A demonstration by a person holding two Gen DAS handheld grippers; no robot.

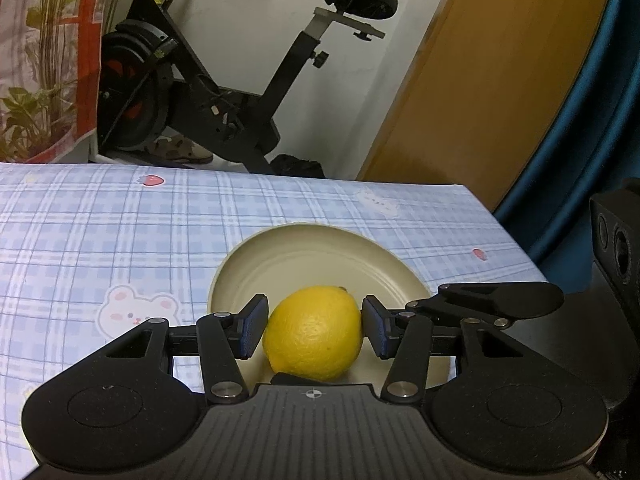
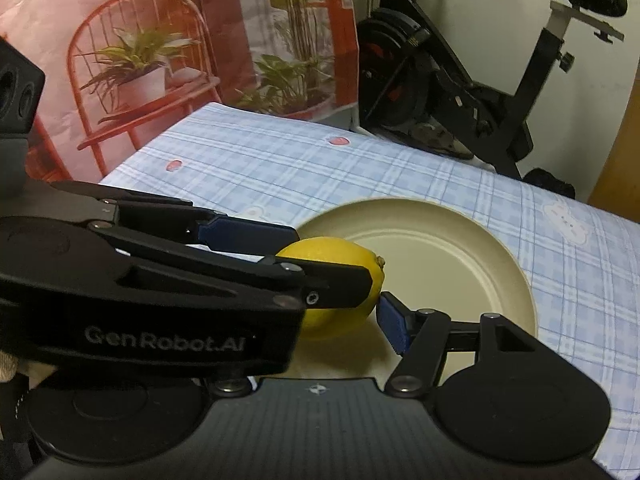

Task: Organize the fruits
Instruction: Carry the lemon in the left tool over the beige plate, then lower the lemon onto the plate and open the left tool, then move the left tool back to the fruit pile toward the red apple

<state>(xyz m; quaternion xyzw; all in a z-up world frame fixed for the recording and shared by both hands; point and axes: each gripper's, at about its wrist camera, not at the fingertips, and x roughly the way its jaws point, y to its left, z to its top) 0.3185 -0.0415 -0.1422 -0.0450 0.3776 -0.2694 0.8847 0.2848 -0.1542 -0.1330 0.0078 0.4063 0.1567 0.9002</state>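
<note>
Left tongs [image 1: 314, 330] clamp my lemon [image 1: 314, 334] over the plate [image 1: 316, 256] ahead; release remains. Right tongs [image 2: 360, 312] gape beside it.

The lemon [image 1: 314, 332] has a dimpled, pebbly rind with a soft waxy sheen. The plate [image 1: 320, 256] looks like smooth cream ceramic or hard plastic (which of the two cannot be told), satin rather than mirror-glossy. The tablecloth [image 1: 120, 232] is a blue checked sheet printed with bears and strawberries, smooth and faintly shiny like coated cloth or vinyl. The left gripper [image 1: 314, 326] is matt black plastic with bright metal rivets, a finely ribbed deck, and blue rubbery, ridged pads [image 1: 252, 330]. The right gripper's pads [image 2: 394, 322] show the same blue ribbed texture. The exercise bike [image 1: 224, 80] has a painted black metal frame. The wooden panel [image 1: 480, 80] is smooth, matt and tan
</note>
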